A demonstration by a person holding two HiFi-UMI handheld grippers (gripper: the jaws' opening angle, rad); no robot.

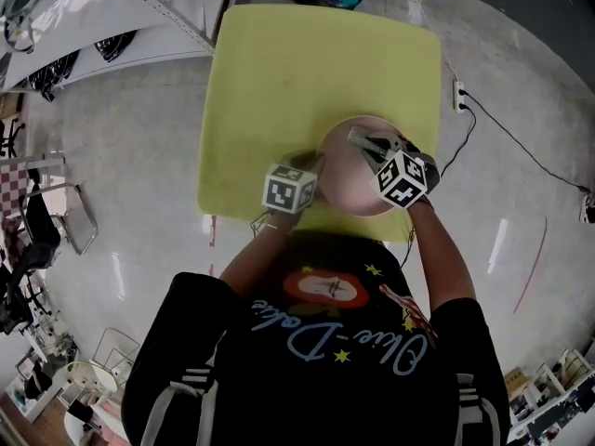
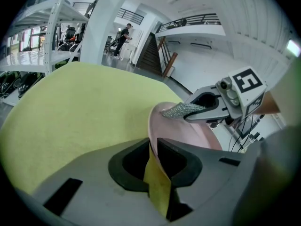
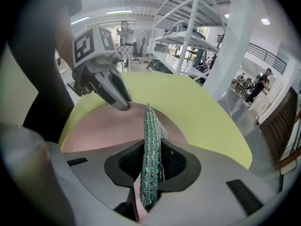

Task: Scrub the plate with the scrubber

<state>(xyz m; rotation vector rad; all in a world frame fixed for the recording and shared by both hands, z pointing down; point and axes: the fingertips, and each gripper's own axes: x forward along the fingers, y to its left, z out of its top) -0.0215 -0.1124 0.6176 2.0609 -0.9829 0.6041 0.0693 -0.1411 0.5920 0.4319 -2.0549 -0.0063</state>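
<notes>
A pink plate (image 1: 349,170) is held up over the near edge of the yellow-green table (image 1: 279,82). My left gripper (image 1: 316,165) is shut on the plate's left rim; in the left gripper view the rim (image 2: 151,135) runs in between the jaws. My right gripper (image 1: 367,142) is shut on a green-silver mesh scrubber (image 1: 358,139), which lies against the plate's face. The scrubber (image 3: 151,145) stands on edge between the jaws in the right gripper view, with the plate (image 3: 108,128) and the left gripper (image 3: 120,100) beyond. From the left gripper view, the scrubber (image 2: 181,109) juts from the right gripper (image 2: 197,108).
White shelving (image 1: 112,17) stands beyond the table's far left corner. A metal chair (image 1: 56,216) is at the left. A power strip (image 1: 460,96) with a black cable lies on the floor to the right. The person's torso is right behind the table's near edge.
</notes>
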